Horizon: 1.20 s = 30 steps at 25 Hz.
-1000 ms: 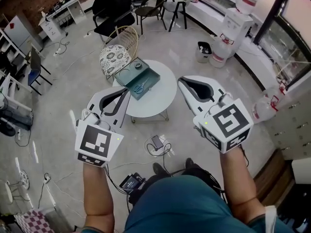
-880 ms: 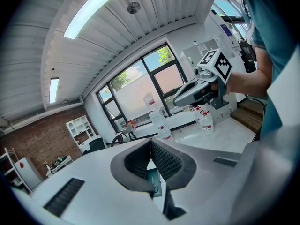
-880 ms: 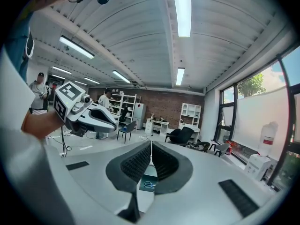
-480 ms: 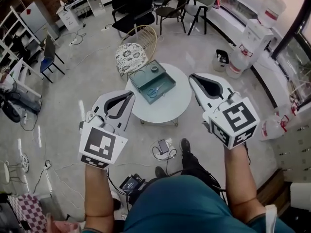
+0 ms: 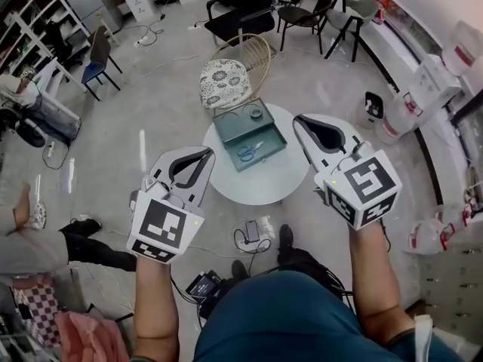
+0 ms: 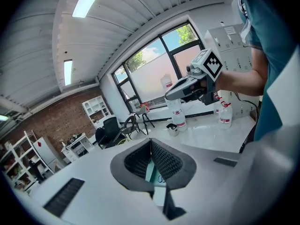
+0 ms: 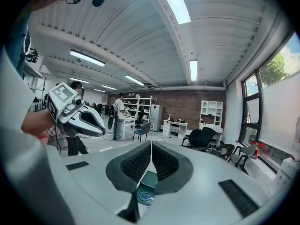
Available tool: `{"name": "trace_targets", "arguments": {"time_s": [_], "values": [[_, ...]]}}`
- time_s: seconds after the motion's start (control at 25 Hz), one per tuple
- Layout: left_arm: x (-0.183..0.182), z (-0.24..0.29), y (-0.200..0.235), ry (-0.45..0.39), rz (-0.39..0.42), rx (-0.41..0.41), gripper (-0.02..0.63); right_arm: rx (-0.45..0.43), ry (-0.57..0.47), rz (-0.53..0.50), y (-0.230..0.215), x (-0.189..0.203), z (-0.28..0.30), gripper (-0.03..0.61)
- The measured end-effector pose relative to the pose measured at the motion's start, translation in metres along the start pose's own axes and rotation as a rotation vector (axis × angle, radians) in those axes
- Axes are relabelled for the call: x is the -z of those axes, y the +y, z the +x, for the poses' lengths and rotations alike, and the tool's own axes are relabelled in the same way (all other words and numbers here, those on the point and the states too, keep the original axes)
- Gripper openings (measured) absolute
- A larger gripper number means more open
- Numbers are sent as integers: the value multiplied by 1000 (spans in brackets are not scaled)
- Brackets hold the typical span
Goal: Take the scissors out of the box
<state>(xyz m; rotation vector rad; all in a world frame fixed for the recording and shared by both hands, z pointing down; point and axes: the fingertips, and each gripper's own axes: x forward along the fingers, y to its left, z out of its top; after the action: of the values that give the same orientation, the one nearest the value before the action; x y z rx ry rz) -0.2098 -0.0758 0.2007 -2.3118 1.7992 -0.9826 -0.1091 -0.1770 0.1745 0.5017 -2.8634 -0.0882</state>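
An open teal box [image 5: 235,128] sits on a small round white table [image 5: 264,183]. Blue-handled scissors [image 5: 250,151] lie inside it, beside a small round thing [image 5: 256,114]. My left gripper [image 5: 209,151] hangs in the air left of the table, jaws shut and empty. My right gripper [image 5: 299,119] is in the air at the table's right side, also shut and empty. Neither touches the box. In the left gripper view the box [image 6: 151,172] shows below the shut jaws. The right gripper view shows the scissors [image 7: 144,197] in the box [image 7: 149,179] below its jaws.
A wicker chair with a patterned cushion [image 5: 230,72] stands just behind the table. Black chairs [image 5: 302,13] stand farther back. Water jugs [image 5: 396,119] line the right wall. Cables and a power strip [image 5: 247,234] lie on the floor in front. A person [image 5: 38,240] is at the left.
The table with the box has come nearer and more central between my grippers. Both grippers moved forward toward it and stayed shut. A person has come into view at the left.
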Motion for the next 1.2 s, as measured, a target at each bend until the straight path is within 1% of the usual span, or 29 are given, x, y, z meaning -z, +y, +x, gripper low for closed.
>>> {"name": "trace_targets", "arguments": {"time_s": [0.2,0.44,0.88,1.2], "values": [[9,49,7,57,-35,-3,18,-59,20,11,-36,19,30,38],[33,99,17,122,-77,9,20,-89,45,37,-72,47,65,38],[95,183,32,223,-139,55,20,-82,100,83,-126,104,109,38],[147,253,20,293,-166,122,21,-67,147,118,-158,157,126,38]]}}
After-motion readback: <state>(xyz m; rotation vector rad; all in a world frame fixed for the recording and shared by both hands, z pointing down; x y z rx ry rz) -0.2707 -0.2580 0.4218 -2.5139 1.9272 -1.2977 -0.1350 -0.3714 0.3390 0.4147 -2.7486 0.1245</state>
